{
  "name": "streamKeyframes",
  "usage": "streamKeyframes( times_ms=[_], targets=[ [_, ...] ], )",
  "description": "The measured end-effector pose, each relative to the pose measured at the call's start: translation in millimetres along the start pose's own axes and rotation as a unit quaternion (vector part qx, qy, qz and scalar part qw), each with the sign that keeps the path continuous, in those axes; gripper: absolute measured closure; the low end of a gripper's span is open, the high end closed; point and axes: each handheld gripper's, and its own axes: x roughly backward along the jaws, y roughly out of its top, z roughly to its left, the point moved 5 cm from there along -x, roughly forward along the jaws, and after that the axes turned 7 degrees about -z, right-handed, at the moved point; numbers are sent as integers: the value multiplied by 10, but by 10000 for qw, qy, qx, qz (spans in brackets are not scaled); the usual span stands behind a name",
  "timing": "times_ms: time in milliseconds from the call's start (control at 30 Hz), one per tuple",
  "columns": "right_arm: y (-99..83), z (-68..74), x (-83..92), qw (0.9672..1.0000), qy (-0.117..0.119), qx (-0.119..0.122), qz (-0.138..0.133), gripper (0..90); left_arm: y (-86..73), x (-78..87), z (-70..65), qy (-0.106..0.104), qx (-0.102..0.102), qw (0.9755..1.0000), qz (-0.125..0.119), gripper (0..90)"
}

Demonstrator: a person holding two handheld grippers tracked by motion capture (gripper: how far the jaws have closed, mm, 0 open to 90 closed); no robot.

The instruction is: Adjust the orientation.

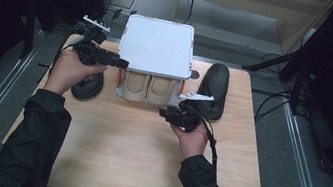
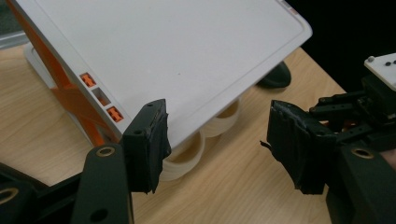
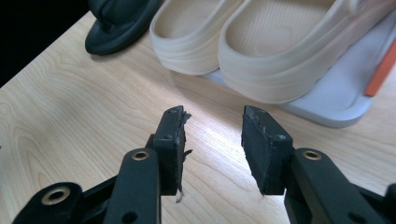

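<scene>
The white rack [image 1: 156, 46] stands at 12 o'clock on the counter [image 1: 120, 147], 2 beige sandals [image 1: 147, 89] under its top. The left hand-held gripper [image 1: 121, 63] hangs released at its 9 o'clock corner; the right hand-held gripper [image 1: 167, 113], also released, sits at 5 o'clock of the sandals.

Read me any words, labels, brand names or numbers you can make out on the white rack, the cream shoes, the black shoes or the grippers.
None can be read.
White rack: plain top, no print; orange side tabs bear no lettering.
Cream shoes: no visible brand.
Black shoes: too dark to tell.
</scene>
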Motion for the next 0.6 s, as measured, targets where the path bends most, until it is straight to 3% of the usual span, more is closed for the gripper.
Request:
streamKeyframes(
  times_ms=[133,200,333,433,600],
  targets=[
    [10,-19,140,9989,252,233,-319,480,-38,71,-24,66,-73,9999,-32,366],
    [3,-52,195,9988,267,256,-324,453,-83,126,-26,129,-63,9999,-71,364],
    [-10,-82,257,9986,266,301,-334,434,-133,193,-6,213,-34,9997,-107,363],
    [-38,-89,353,9985,355,338,-253,428,-167,251,26,198,109,9997,-133,363],
    [-140,-137,552,9972,589,353,-288,421,-265,354,122,463,217,9985,-204,364]
  ],
)
